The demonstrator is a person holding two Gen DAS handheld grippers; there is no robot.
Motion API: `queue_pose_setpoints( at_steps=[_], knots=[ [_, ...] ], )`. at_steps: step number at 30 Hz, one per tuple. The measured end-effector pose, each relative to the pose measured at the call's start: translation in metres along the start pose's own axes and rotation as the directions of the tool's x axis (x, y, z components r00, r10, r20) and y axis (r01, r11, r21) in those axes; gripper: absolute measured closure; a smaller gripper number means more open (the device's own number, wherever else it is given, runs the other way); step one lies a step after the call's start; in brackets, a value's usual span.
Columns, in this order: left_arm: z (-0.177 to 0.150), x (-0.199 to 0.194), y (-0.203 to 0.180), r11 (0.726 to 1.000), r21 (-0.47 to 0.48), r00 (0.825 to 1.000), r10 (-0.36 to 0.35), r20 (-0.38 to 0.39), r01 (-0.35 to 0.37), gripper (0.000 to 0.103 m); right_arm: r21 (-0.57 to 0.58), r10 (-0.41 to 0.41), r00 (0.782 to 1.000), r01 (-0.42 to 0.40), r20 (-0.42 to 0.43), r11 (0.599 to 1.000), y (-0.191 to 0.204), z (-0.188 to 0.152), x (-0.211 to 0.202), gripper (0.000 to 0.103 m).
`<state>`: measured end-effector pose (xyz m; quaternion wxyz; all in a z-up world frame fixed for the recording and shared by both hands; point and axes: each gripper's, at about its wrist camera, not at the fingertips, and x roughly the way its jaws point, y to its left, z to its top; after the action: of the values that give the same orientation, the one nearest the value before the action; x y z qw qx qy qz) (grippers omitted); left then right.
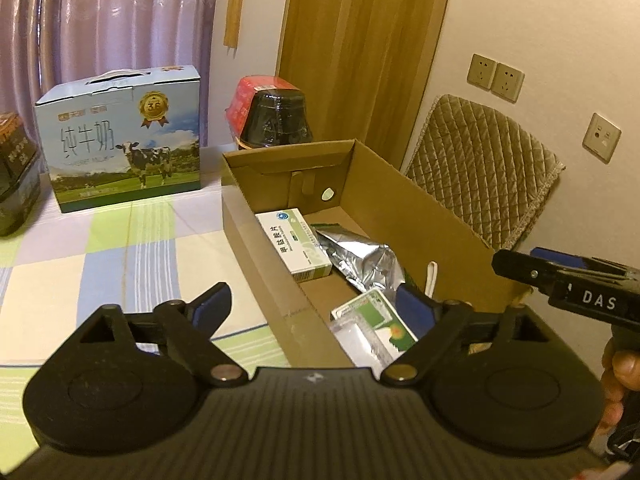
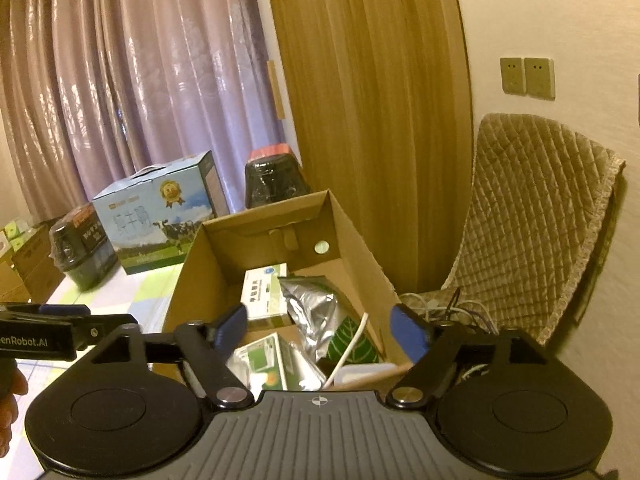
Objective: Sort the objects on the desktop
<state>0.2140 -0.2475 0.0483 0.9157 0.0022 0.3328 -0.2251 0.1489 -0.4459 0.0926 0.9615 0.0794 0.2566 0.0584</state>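
An open cardboard box (image 1: 416,216) stands on the checked tablecloth; it also shows in the right wrist view (image 2: 352,236). Inside lie a white and green medicine box (image 1: 294,244) (image 2: 262,294), a silver foil pouch (image 1: 360,258) (image 2: 316,316), a green and white packet (image 1: 376,316) (image 2: 266,364), a green leaf-print pack (image 2: 352,342) and a white stick (image 2: 348,354). My left gripper (image 1: 314,306) is open and empty, straddling the box's near left wall. My right gripper (image 2: 320,326) is open and empty above the box's near end; it also shows in the left wrist view (image 1: 516,266).
A blue milk carton case (image 1: 120,136) (image 2: 160,216) and dark shrink-wrapped packs (image 1: 272,116) (image 1: 16,176) (image 2: 82,246) stand on the table (image 1: 100,264) behind and left of the box. A quilted chair back (image 1: 484,176) (image 2: 532,224) stands right, with cables (image 2: 448,306) on its seat.
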Motion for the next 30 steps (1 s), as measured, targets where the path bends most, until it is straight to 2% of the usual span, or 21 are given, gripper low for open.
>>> queue_pose_setpoints(
  at_steps=[3,7,11,18,21,30],
  knots=[
    [-0.003,-0.012,-0.001,1.0,-0.003,1.0,0.017,0.002,-0.017,0.01,-0.022,-0.003,1.0,0.002,-0.031,1.0,0.005,0.0,-0.015,0.008],
    [-0.009,-0.034,-0.003,0.998,-0.038,0.999,0.044,-0.017,-0.044,0.003,-0.111,-0.043,0.995,0.033,-0.088,0.993,0.019,-0.001,-0.036,0.002],
    [-0.016,-0.06,-0.011,0.997,-0.053,0.998,0.057,-0.031,-0.059,0.001,-0.139,-0.029,0.991,0.011,-0.131,0.99,0.027,-0.004,-0.06,0.002],
    [-0.034,-0.109,-0.026,0.991,-0.066,0.993,0.115,-0.039,-0.117,0.001,-0.067,0.0,0.987,-0.011,-0.161,0.998,0.032,-0.009,-0.102,0.002],
    [-0.041,-0.13,-0.028,0.987,-0.108,0.992,0.117,-0.047,-0.121,0.001,-0.065,0.007,0.984,-0.019,-0.176,0.998,0.037,-0.015,-0.117,0.002],
    [-0.059,-0.18,-0.045,0.975,-0.168,0.99,0.141,-0.023,-0.143,0.001,-0.094,0.007,0.988,-0.022,-0.153,0.995,0.052,-0.023,-0.162,0.002]
  ],
)
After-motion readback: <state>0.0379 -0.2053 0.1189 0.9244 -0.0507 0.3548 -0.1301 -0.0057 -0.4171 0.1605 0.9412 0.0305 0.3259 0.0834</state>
